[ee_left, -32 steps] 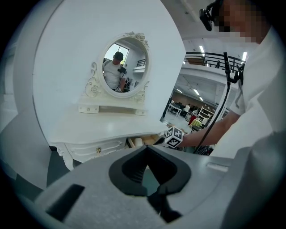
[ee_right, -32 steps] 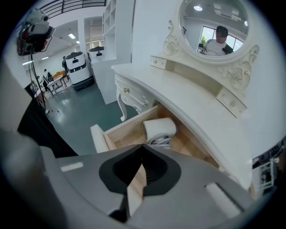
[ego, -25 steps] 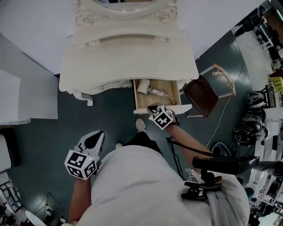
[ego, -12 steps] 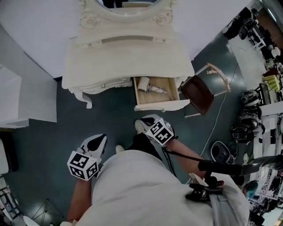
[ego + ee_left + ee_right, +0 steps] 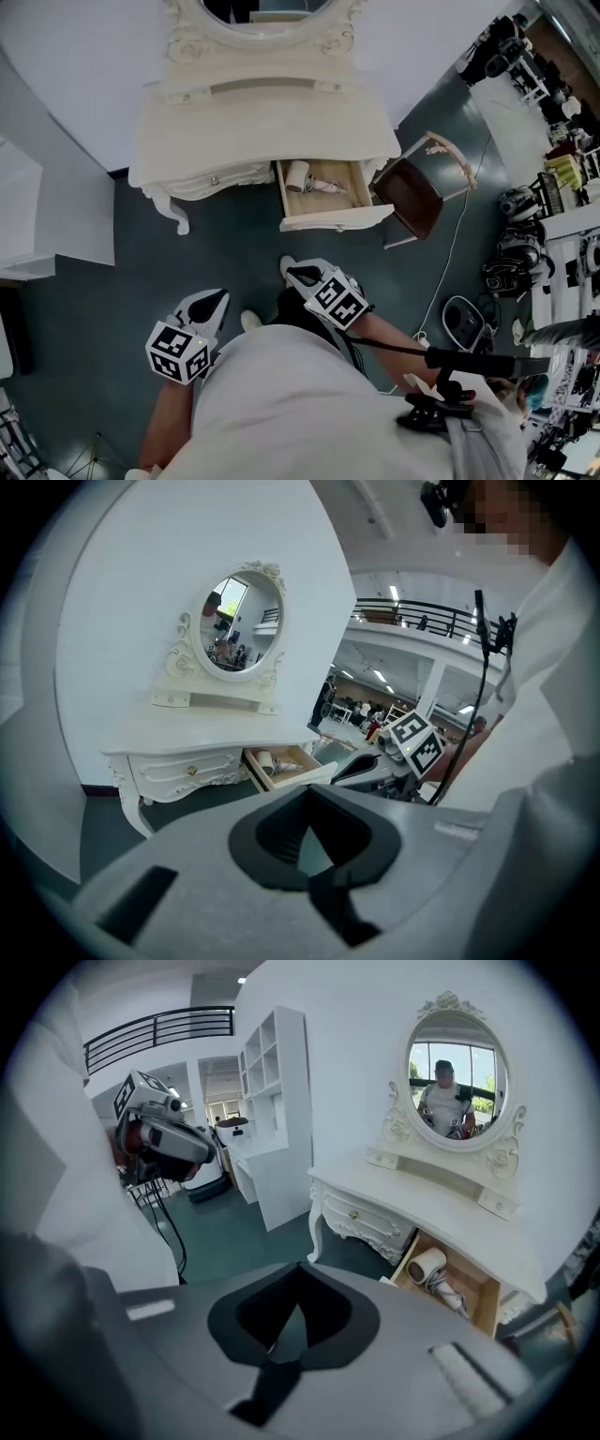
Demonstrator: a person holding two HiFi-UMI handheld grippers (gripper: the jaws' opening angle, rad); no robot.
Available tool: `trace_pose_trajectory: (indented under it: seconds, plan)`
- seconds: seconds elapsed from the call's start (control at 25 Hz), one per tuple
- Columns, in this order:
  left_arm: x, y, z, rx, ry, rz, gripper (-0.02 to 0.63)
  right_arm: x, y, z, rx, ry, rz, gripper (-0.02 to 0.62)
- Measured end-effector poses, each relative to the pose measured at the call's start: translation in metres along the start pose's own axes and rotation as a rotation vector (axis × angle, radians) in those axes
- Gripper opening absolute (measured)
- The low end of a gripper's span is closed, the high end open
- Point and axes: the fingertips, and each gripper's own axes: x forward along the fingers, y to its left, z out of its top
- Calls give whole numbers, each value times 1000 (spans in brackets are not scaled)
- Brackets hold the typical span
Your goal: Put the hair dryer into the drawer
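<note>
The white hair dryer [image 5: 299, 175] lies with its coiled cord in the open wooden drawer [image 5: 330, 220] of the white dressing table [image 5: 262, 122]. In the right gripper view the hair dryer [image 5: 431, 1265] rests at the left end of the drawer [image 5: 482, 1305]. My right gripper [image 5: 293, 275] is shut and empty, hanging over the floor well short of the drawer front. Farther left and close to the person's body, my left gripper [image 5: 215, 300] is also shut and holds nothing. From the left gripper view, the drawer [image 5: 286, 770] shows far off.
A chair with a brown seat [image 5: 410, 197] stands just right of the drawer. A white shelf unit [image 5: 42, 220] is at the left. Cables and equipment [image 5: 464, 323] crowd the floor at the right. An oval mirror [image 5: 267, 7] tops the table.
My right gripper has pulled back from the drawer front toward the person and risen. The left gripper shifted a little. The drawer stays open with the dryer inside.
</note>
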Motion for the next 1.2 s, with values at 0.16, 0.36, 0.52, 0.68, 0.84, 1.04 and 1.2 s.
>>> trace_pose_trajectory:
  seconds: [0.16,0.36,0.52,0.68,0.84,1.04,1.2]
  plan:
    - [-5,-3,-5,13,3,-8,2,-8,17,10,-5,-32,-5,0]
    - [-10,-4,-13,24,13,-13,2,-9,28,8,1,-38,-8,0]
    - [-17,-2,-16,26,14,-8,2,-8,36,9,-8,-38,-7,0]
    - [-22,-1,-19,24,10,-3,2,-5,41,13,-31,-35,1,0]
    - [-27,1,-23,14,9,8,2,-1,48,15,-46,-35,15,0]
    - [-35,0,-29,-2,14,16,0,-1,55,18,-50,-35,22,0]
    - [-35,1,-31,-9,26,13,0,0,54,18,-51,-37,19,0]
